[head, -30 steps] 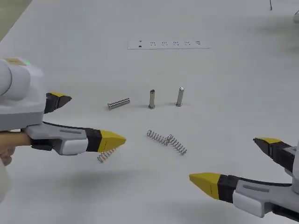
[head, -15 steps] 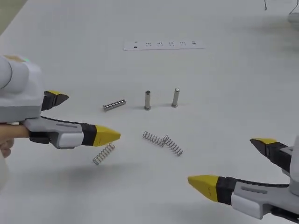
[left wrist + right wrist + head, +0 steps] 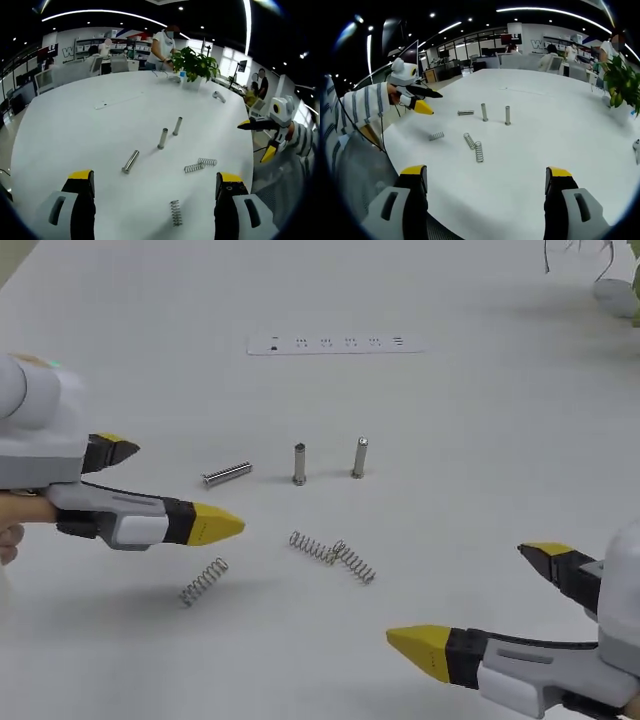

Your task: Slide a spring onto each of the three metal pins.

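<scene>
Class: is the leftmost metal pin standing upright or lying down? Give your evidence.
Lying down. The leftmost pin rests lengthwise on the table; the middle pin and right pin stand upright.

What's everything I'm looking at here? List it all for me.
table: one, white, under everything
standing pins: two, silver, mid-table, side by side
lying pin: one, silver, left of them
touching springs: two, grey, nearer than the pins
lone spring: one, grey, left of that pair
socket strip: one, white, far side
plant: one, green, far table edge
left gripper: one, grey, yellow tips, open
right gripper: one, same colours, open
striped sleeve: one, on the person's arm
</scene>
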Motion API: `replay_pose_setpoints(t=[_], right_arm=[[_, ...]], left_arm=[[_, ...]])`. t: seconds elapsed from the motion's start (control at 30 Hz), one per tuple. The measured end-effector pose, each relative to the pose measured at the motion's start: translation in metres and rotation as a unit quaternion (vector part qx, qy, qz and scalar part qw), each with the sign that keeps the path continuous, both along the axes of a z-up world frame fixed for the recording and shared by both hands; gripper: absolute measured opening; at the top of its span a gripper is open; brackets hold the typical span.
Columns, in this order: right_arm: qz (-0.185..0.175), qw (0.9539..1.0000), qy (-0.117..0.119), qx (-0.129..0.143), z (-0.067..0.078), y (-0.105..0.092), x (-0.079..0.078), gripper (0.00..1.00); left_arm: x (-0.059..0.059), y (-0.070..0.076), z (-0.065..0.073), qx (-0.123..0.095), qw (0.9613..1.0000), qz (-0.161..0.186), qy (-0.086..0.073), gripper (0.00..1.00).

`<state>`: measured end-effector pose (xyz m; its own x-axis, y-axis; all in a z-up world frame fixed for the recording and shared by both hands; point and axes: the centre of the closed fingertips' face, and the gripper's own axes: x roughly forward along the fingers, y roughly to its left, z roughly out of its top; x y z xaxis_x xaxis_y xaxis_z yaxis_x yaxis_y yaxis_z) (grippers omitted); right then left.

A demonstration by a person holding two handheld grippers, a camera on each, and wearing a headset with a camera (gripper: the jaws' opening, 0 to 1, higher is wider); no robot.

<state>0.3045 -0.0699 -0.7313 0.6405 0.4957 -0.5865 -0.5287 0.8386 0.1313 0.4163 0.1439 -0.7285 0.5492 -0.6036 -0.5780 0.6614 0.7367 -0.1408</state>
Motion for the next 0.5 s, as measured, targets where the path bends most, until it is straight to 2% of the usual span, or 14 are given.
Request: replay_pose_setpoints(t=[0.1,0.27,0.5], right_arm=[[-0.008,1.0000,-0.003,0.003,0.001,-0.002,0.001,0.97],[-0.008,1.0000,-0.003,0.000,0.003,-0.005,0.001,0.97],[-0.008,1.0000,-0.001,-0.005,0.003,-0.007,0.000,0.97]], left_arm=[[0.003,-0.001,-0.002,0.000,1.0000,-0.003,0.002,0.91],[0.009,-0.004,-0.009,0.009,0.9999,-0.012,0.003,0.93],[0.022,-0.005,-0.018,0.011,0.9999,-0.011,0.005,0.90]])
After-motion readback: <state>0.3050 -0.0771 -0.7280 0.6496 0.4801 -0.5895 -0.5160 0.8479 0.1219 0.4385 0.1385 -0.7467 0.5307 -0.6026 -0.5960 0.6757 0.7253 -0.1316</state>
